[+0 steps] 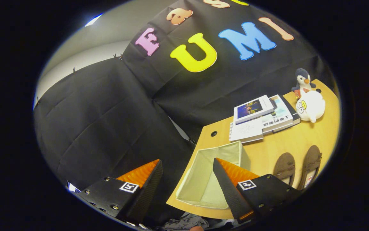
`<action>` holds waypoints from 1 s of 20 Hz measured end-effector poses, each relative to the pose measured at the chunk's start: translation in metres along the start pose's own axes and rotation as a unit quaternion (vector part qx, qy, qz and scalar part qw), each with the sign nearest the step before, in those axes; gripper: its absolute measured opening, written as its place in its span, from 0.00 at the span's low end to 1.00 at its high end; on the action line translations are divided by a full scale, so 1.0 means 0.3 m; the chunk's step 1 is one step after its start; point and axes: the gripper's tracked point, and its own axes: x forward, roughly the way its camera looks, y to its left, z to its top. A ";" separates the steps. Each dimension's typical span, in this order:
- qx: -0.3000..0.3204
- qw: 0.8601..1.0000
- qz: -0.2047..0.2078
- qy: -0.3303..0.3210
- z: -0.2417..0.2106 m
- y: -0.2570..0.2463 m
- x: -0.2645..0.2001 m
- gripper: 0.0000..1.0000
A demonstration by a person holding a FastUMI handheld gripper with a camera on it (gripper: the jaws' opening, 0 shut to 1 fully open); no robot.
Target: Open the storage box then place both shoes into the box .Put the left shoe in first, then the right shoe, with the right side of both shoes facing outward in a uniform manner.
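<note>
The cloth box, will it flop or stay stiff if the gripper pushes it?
The box looks like thin fabric and empty, so it is probably light and would slide on the smooth table. Its walls stand straight, so likely stiffened, though they may bend. The hand-held gripper is open, holding nothing.

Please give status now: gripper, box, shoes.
Gripper open, holding nothing. Cream fabric storage box open, empty, partly behind one finger. Two brown slip-on shoes side by side on wooden table beside box.
</note>
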 end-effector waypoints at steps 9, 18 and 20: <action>-0.044 0.995 -0.090 0.016 -0.027 -0.312 -0.102 0.97; -0.081 0.983 -0.155 0.050 -0.126 -0.579 -0.126 0.97; -0.088 0.980 -0.167 0.058 -0.152 -0.629 -0.128 0.97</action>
